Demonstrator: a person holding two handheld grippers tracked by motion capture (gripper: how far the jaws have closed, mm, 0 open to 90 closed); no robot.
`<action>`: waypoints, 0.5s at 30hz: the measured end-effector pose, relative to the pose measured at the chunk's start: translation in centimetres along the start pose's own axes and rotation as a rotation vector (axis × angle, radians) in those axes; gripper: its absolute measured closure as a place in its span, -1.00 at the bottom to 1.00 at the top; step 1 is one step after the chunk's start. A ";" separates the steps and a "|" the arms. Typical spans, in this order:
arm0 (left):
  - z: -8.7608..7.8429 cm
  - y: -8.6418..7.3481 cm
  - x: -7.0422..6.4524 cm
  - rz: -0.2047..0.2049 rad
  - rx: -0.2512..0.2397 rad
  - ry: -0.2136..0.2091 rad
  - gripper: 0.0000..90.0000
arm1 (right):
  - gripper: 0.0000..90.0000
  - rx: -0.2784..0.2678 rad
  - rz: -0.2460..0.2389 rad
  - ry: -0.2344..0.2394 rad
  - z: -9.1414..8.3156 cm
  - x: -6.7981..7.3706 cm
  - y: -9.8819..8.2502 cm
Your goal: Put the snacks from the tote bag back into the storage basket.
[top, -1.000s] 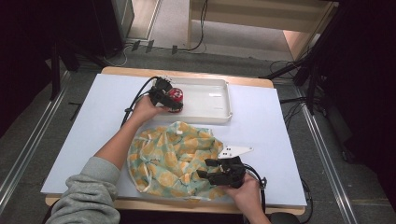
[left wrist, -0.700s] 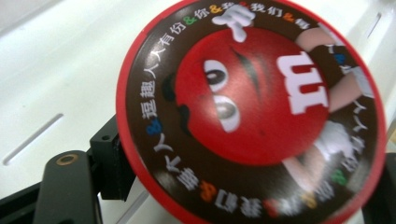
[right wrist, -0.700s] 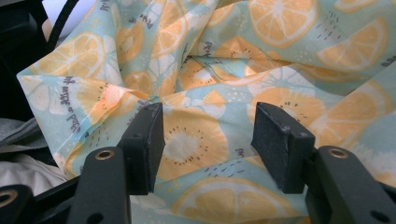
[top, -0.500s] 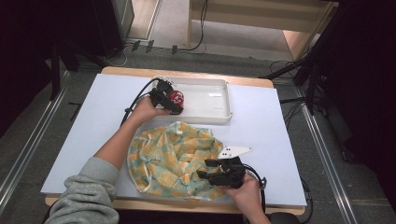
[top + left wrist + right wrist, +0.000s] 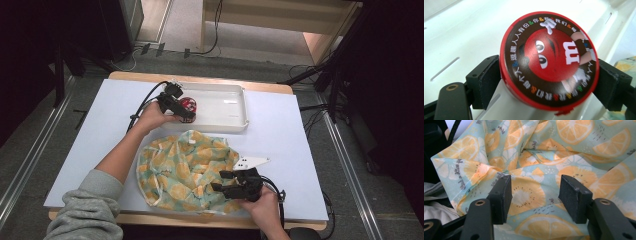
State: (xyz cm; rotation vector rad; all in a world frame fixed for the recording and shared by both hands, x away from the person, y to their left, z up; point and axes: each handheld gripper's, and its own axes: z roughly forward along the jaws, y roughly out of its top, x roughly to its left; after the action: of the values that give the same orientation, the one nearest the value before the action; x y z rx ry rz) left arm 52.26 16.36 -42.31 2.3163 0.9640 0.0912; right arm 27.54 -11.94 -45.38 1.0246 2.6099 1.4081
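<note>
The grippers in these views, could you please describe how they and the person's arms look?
Both grippers, left and right, are black, each with two blocky jaws and rectangular pads. Brass-coloured rivets mark the jaw arms. A black cable trails from the left one, and a pale three-cornered plate tops the right. The left arm wears a grey sleeve.

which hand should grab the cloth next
Right, probably: the right gripper sits open on the cloth, while the left gripper is off at the tray, jaws just opened around the tin.
</note>
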 end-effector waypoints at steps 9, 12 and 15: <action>-2.0 0.0 -0.4 0.006 -0.012 0.003 -0.56 | 0.00 -0.003 -0.001 -0.002 0.0 0.0 0.0; -2.8 -0.1 -0.6 0.005 -0.024 0.005 -0.51 | 0.00 -0.005 -0.004 -0.002 0.0 0.0 0.0; -3.6 -0.4 -0.7 0.017 -0.054 0.022 -0.34 | 0.00 -0.003 -0.004 -0.003 0.0 0.0 0.0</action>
State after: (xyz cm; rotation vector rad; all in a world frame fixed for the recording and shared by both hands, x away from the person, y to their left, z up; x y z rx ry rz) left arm 50.45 17.94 -39.49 2.2784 0.9418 0.1480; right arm 27.57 -11.89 -45.38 1.0193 2.6062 1.4077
